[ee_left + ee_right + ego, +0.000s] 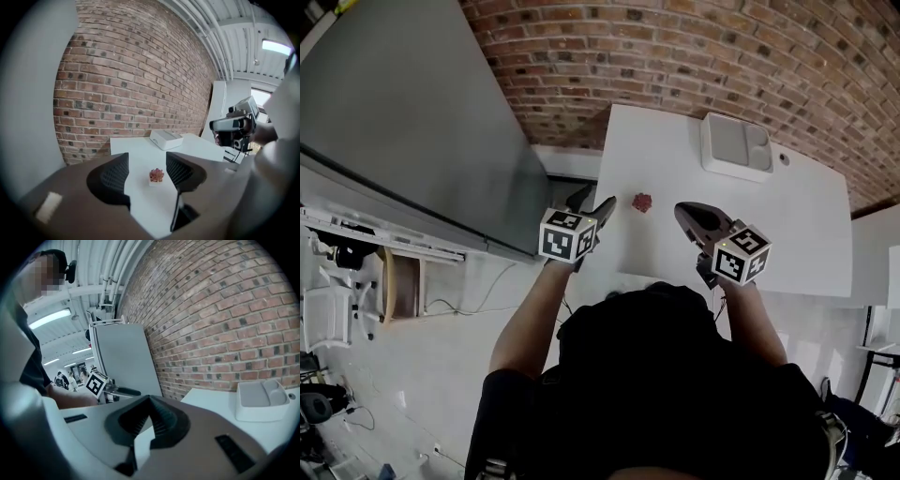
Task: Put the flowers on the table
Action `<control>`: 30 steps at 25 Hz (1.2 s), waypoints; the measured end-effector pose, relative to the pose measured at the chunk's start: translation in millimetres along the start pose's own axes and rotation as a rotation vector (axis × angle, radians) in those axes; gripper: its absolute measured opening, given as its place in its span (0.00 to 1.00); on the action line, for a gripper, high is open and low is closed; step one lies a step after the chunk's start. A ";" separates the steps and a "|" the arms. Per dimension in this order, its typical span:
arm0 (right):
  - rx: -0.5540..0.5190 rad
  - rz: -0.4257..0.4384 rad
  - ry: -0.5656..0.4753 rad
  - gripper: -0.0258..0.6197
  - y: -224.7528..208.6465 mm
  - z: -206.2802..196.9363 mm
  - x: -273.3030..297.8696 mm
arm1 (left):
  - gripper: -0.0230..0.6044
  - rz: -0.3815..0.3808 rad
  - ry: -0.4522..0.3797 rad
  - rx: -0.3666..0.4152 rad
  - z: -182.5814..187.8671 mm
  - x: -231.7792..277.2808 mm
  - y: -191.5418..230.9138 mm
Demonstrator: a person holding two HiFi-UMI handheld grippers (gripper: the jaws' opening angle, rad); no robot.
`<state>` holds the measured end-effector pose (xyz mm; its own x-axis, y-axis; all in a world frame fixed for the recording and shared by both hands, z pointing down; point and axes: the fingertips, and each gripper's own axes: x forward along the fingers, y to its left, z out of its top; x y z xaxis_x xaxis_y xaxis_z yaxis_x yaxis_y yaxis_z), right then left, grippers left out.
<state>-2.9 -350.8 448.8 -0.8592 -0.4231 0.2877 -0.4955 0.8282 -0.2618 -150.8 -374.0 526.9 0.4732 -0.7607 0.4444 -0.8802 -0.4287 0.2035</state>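
the print we can make out is the black-and-white square markers on the left cube (568, 234) and the right cube (741, 255); they are patterns, not letters. the flower (156, 175), a small red-pink cluster on a white base, stands on the white table (787, 225), near its left edge in the head view. the left gripper (146, 163) has its jaws wide apart. in its own view the flower shows in the gap between them, but farther out and lower, touching neither pad. in the head view the flower lies just right of its tips. the right gripper (150, 399) has its jaws closed tip to tip, holding nothing, off to the flower's right. a white tray (737, 145) sits at the table's far side by the brick wall (722, 56).
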 end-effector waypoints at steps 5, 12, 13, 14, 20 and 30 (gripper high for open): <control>-0.043 0.022 -0.007 0.05 -4.5 11.3 -4.9 | 0.27 0.011 -0.082 -0.031 31.8 -25.0 -6.2; -0.043 -0.076 -0.119 0.05 -34.7 36.5 -37.3 | 0.09 0.127 -0.210 -0.153 85.0 -62.0 6.4; -0.036 -0.087 -0.122 0.05 -40.3 35.1 -42.5 | 0.08 0.123 -0.219 -0.143 92.2 -63.8 3.2; -0.031 -0.097 -0.125 0.05 -45.2 33.8 -46.8 | 0.07 0.118 -0.228 -0.126 99.4 -65.3 -0.4; -0.046 -0.095 -0.169 0.05 -48.0 38.3 -57.5 | 0.06 0.128 -0.245 -0.030 121.5 -64.9 -13.1; -0.115 -0.017 -0.198 0.05 -26.0 52.1 -63.5 | 0.06 0.123 -0.235 -0.065 108.1 -59.1 -23.4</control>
<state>57.9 -364.6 389.4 -0.8646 -0.4920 0.1019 -0.5023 0.8518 -0.1486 -154.4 -371.7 401.6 0.3514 -0.9006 0.2558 -0.9284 -0.3000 0.2191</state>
